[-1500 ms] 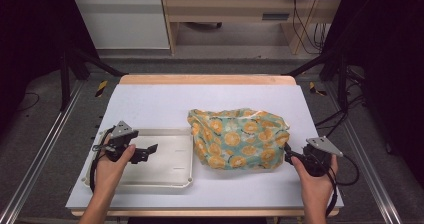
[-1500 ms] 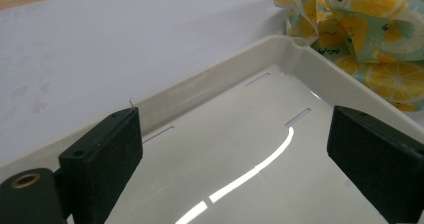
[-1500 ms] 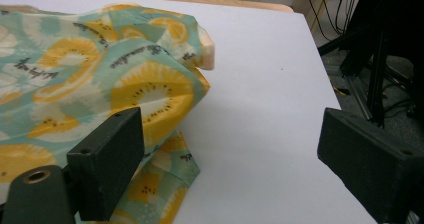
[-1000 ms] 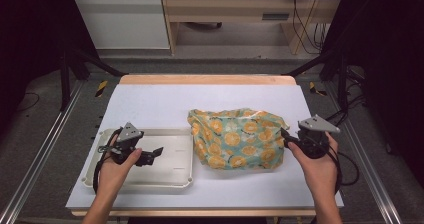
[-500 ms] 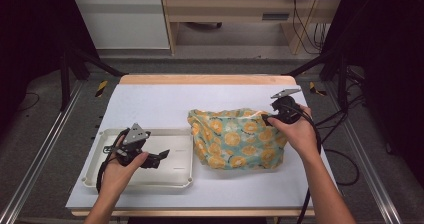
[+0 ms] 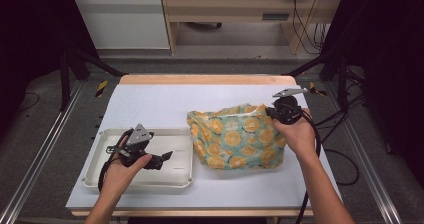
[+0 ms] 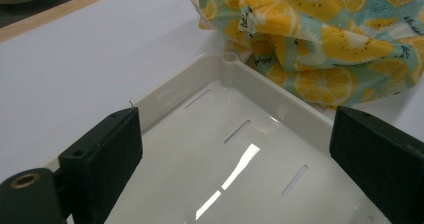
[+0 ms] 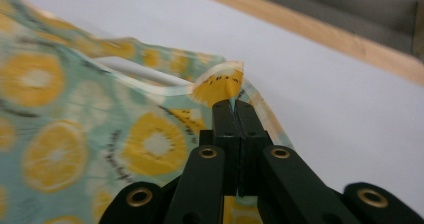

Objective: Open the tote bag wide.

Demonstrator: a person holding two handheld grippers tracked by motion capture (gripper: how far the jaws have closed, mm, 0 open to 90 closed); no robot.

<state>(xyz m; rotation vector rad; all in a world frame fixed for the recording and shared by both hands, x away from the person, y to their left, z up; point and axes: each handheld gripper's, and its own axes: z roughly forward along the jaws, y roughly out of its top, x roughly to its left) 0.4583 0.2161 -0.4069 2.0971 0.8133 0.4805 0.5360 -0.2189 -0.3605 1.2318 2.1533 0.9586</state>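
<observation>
A teal cloth printed with orange and lemon slices (image 6: 235,139) lies rumpled on the white table, right of centre. My right gripper (image 6: 272,112) is at its far right corner, shut on the cloth's edge (image 8: 222,86), jaws pressed together on a raised fold. A white slotted tray (image 6: 186,149) sits left of the cloth. My left gripper (image 6: 167,156) hovers over the tray (image 7: 260,109), open, jaws wide apart with nothing between them. The cloth (image 7: 320,39) touches the tray's far corner.
The table's wooden far edge (image 6: 200,79) runs behind the cloth. Bare white tabletop lies beyond the tray and the cloth. Black frame rails stand at both sides, and cables trail at the right.
My right gripper has moved from the table's right front up to the cloth's far right corner and shut on its edge. The left gripper has drifted rightward over the tray.
</observation>
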